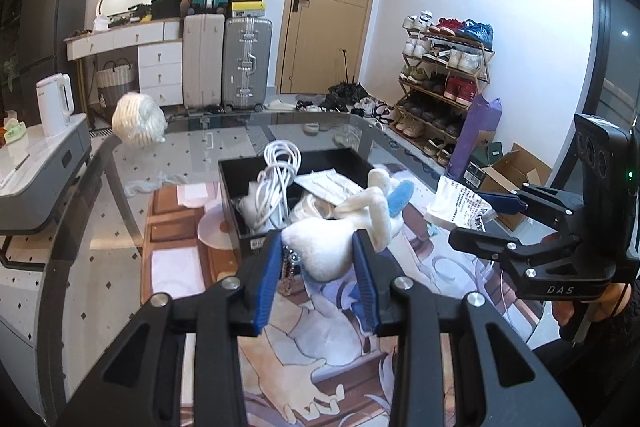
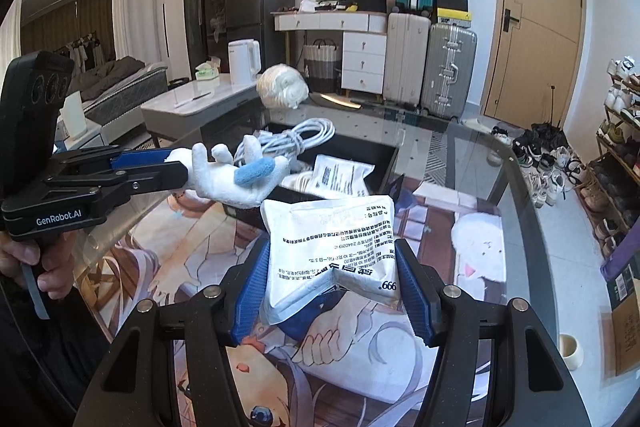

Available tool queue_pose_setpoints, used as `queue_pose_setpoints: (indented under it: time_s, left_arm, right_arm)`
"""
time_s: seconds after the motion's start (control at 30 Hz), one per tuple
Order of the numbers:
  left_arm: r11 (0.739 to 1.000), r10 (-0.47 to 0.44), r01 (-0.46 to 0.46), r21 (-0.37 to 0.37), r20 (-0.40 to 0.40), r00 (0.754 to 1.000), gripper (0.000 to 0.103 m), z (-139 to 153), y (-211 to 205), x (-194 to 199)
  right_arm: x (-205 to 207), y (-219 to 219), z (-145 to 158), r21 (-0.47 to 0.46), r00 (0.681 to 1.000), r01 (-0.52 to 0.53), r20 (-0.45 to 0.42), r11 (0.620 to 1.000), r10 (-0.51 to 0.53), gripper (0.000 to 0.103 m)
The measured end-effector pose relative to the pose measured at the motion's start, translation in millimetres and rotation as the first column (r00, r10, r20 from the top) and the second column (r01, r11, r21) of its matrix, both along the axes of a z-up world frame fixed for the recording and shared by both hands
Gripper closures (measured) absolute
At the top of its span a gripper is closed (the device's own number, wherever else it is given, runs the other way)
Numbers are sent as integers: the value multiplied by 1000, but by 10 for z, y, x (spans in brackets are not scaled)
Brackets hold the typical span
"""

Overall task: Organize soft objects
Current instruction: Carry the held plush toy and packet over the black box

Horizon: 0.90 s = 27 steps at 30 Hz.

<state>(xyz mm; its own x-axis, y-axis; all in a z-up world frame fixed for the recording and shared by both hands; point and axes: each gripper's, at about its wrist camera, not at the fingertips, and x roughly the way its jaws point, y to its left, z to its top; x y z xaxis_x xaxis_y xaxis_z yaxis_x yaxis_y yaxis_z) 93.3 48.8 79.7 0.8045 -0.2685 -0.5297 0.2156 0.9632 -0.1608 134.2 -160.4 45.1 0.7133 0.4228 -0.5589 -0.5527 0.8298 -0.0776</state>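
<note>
A: Left gripper [image 1: 316, 259]? 
B: Narrowly parted, pinching one white plush toy [image 1: 340, 227] with a blue limb; held in the air just before the black box [image 1: 288, 163].
A: Right gripper [image 2: 332, 287]? 
B: Wider apart, clamped on one white printed pouch [image 2: 332, 243], above the glass table [image 2: 500, 167].
A: In the box? 
B: One coiled white cable [image 1: 280, 163], one more pouch [image 2: 344, 175].
</note>
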Motion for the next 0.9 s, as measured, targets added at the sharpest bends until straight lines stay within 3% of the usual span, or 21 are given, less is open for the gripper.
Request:
queue_pose_setpoints:
  time_s: [0.43, 0.9]
  left_arm:
    - [999, 30, -29, -27, 73, 997, 69, 333, 66, 29]
    - [996, 93, -90, -30, 135, 987, 69, 683, 271, -17]
  right_arm:
    - [-41, -7, 409, 38, 998, 24, 58, 999, -27, 42]
    - [-137, 216, 808, 0, 994, 10, 111, 1000, -10, 42]
